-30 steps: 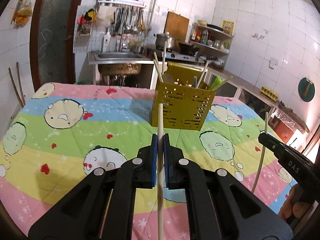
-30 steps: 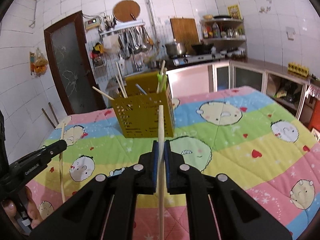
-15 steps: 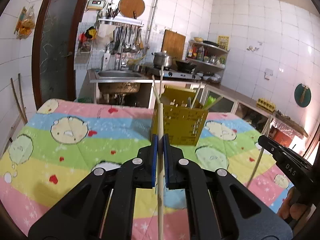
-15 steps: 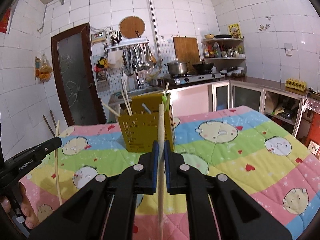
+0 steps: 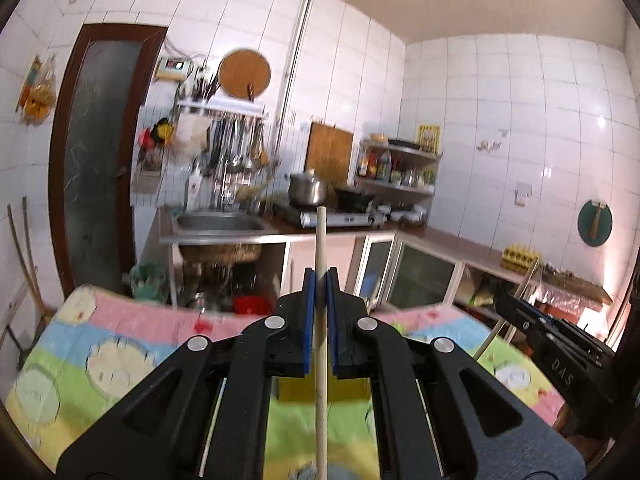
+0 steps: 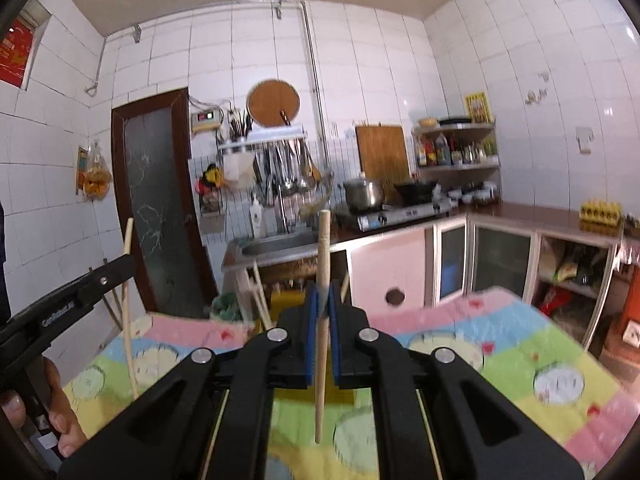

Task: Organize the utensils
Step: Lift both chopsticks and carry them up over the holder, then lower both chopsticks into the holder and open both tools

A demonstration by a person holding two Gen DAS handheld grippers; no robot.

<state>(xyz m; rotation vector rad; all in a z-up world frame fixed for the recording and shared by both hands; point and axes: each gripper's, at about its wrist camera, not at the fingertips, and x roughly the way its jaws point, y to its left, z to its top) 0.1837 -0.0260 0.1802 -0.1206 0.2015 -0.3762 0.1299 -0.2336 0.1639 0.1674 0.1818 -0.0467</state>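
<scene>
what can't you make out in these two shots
- Yellow utensil holder: left wrist view, mostly hidden behind the left gripper; contents unseen.
- Same holder, right wrist view: only slivers show behind the right gripper.
- Left chopstick: lower end cut off by the frame edge.
- Tablecloth: pattern blurred.

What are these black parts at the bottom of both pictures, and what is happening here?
They are two hand-held claws; a person carries one in each hand, and each has a camera looking along its fingers. One picture is from the left claw, shut on an upright chopstick. The other is from the right claw, shut on a second chopstick. Each claw also shows at the other picture's edge. Below lies a colourful cloth. A yellow basket stands on it, mostly hidden behind the claws. Behind is a kitchen with a sink.
</scene>
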